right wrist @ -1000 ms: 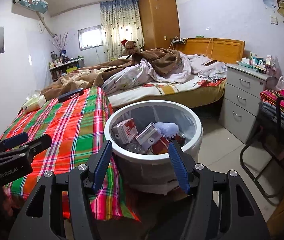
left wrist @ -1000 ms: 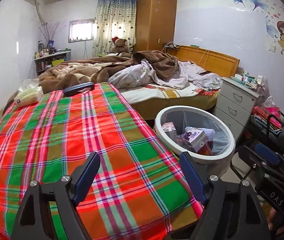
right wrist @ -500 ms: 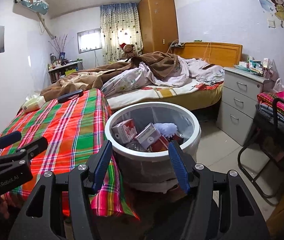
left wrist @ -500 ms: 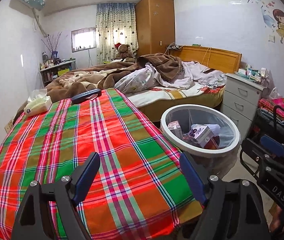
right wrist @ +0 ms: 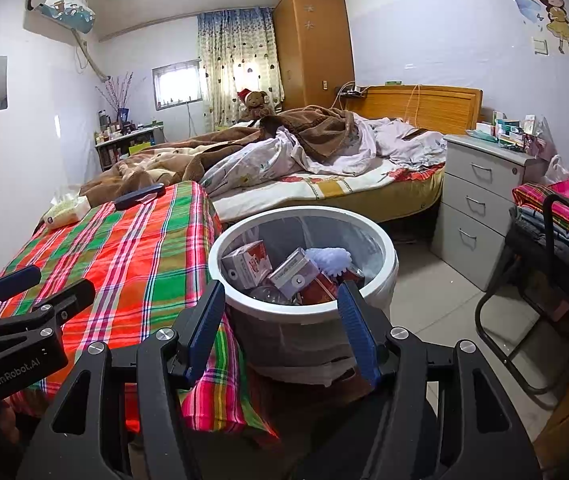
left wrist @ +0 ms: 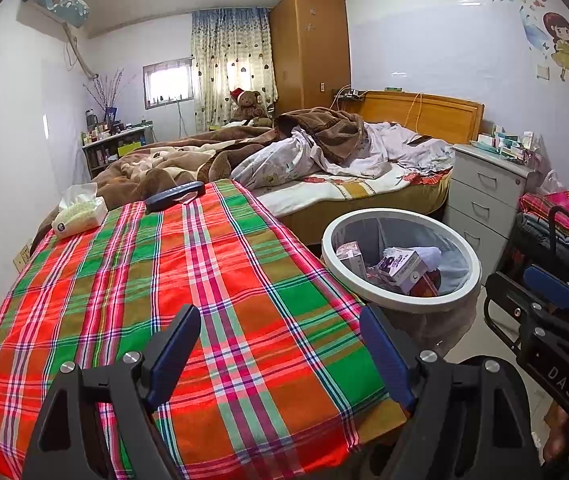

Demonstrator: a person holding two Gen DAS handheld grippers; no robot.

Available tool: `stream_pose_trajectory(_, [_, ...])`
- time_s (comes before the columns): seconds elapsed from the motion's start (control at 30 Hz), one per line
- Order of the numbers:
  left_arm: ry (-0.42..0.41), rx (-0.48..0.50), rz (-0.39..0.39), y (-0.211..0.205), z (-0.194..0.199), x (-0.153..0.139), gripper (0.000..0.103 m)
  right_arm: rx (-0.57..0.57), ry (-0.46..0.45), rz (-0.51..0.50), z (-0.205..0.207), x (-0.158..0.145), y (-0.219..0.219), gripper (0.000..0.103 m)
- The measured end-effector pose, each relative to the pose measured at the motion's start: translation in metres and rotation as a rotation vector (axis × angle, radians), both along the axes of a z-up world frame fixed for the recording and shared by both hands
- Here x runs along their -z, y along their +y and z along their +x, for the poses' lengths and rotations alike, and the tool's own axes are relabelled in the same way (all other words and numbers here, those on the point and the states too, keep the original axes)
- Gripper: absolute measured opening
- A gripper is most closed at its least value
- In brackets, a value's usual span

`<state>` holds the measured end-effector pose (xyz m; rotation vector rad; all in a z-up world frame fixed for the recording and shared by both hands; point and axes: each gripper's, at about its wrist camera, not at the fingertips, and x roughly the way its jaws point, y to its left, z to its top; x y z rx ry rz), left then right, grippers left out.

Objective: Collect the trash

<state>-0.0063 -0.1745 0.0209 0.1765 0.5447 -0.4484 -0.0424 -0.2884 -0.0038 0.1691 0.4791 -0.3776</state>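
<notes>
A white round trash bin [right wrist: 304, 317] stands on the floor by the table's right edge and holds small cartons [right wrist: 246, 266], a white crumpled piece [right wrist: 330, 258] and other rubbish. My right gripper [right wrist: 282, 296] hovers just in front of the bin, open, with nothing between its blue pads. Over the near part of the plaid tablecloth [left wrist: 164, 280] my left gripper [left wrist: 280, 336] is open and empty too. In the left wrist view the bin [left wrist: 364, 294] sits to the right, with the right gripper [left wrist: 544, 292] beyond it. The left gripper [right wrist: 24, 292] shows at the left of the right wrist view.
A tissue pack [left wrist: 78, 216] and a dark blue case [left wrist: 174, 196] lie at the table's far end. Behind are an unmade bed [left wrist: 344, 184], a grey nightstand [left wrist: 484, 200] and a wardrobe. A folding chair with clothes [right wrist: 556, 240] stands right of the bin.
The left wrist view has rolled slightly, so the table and bin now sit more level in it. The right gripper and the bin's contents look the same.
</notes>
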Motion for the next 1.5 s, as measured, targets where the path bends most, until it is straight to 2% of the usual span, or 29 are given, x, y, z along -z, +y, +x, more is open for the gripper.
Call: stream_pose_trajectory(1.5, [0.004,0.005,-0.011,0.0054,-0.0072,-0.0049,0.082,-0.003,-0.001,-0.001,-0.0019,-0.0045,0.0019,0.060])
